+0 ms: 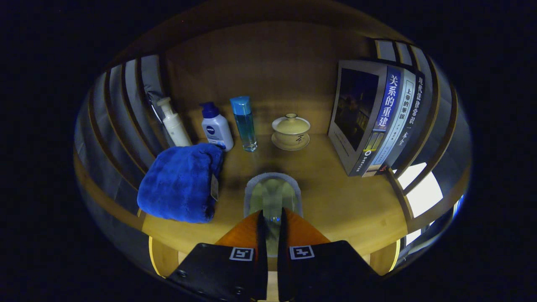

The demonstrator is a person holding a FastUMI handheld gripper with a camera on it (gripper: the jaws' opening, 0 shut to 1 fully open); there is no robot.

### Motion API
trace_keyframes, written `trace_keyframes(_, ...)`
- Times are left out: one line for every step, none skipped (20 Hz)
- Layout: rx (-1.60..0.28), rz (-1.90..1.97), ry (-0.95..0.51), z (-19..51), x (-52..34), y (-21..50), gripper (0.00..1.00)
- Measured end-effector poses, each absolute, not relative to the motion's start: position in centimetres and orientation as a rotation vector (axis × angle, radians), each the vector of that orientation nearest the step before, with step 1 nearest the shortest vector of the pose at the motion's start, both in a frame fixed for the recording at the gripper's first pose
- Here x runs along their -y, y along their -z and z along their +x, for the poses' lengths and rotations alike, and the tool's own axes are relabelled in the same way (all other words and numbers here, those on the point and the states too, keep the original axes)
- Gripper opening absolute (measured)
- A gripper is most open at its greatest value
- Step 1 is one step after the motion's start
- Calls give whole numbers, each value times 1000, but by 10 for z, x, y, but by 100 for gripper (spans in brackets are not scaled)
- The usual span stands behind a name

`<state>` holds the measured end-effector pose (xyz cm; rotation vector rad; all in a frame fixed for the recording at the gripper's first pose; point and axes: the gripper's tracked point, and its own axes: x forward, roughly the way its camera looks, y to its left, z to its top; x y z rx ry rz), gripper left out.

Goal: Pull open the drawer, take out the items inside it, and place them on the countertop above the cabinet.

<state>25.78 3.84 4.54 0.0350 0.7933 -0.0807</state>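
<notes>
"关系的重建" on the blue book spine [388,100], "现代法律常识" on the dark spine [418,107] nearby

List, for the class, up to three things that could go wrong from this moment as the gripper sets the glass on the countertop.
1. The gripper pinches a clear glass by a narrow hold; it might slip or tip on release.
2. The blue towel lies close beside the glass, so a sideways move may snag it.
3. Pushing forward could knock the lidded cup or the blue-capped bottle beyond.
</notes>
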Motion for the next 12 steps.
trace_keyframes(-792, 40, 78, 261, -39, -43, 20)
trace_keyframes(-786, 38, 84, 266, -38, -41, 21)
trace_keyframes(-783, 34, 90, 268, -36, -42, 21)
trace_keyframes(-786, 33, 90, 269, -36, -42, 21)
trace_keyframes(-789, 31, 89, 269, -37, -41, 21)
trace_keyframes(-790, 27, 89, 270, -38, -39, 21)
trace_keyframes(-805, 26, 89, 269, -37, -35, 23)
trace_keyframes(-817, 27, 92, 267, -37, -34, 26)
trace_keyframes(-812, 23, 101, 268, -36, -33, 26)
trace_keyframes(-813, 24, 101, 270, -36, -31, 29)
trace_keyframes(-813, 24, 102, 270, -36, -31, 29)
trace_keyframes(-815, 23, 100, 270, -37, -30, 29)
